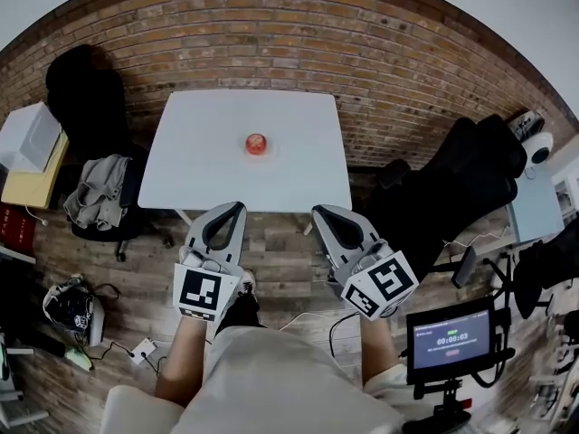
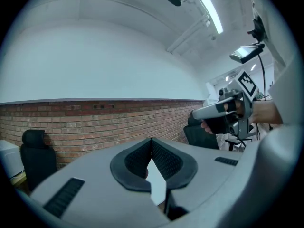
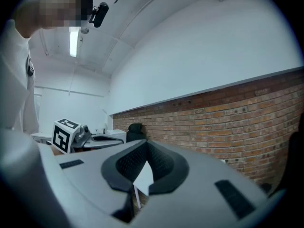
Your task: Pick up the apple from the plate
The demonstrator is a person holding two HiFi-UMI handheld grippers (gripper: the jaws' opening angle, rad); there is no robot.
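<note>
A red apple [image 1: 256,143] lies near the middle of a white table [image 1: 208,165] in the head view; its plate is too small to make out beneath it. Both grippers are held level in front of the person, short of the table's near edge and well apart from the apple. My left gripper [image 1: 237,208] has its jaws meeting at the tips with nothing between them, as the left gripper view [image 2: 152,139] also shows. My right gripper [image 1: 318,212] is likewise shut and empty [image 3: 146,142]. Each gripper view shows the other gripper off to the side.
A brick wall [image 1: 271,25] runs behind the table. A chair draped with clothes [image 1: 101,193] stands at the left, and a black chair [image 1: 452,179] at the right. A small monitor on a stand [image 1: 450,337] sits at lower right. Cables lie on the wood floor [image 1: 136,351].
</note>
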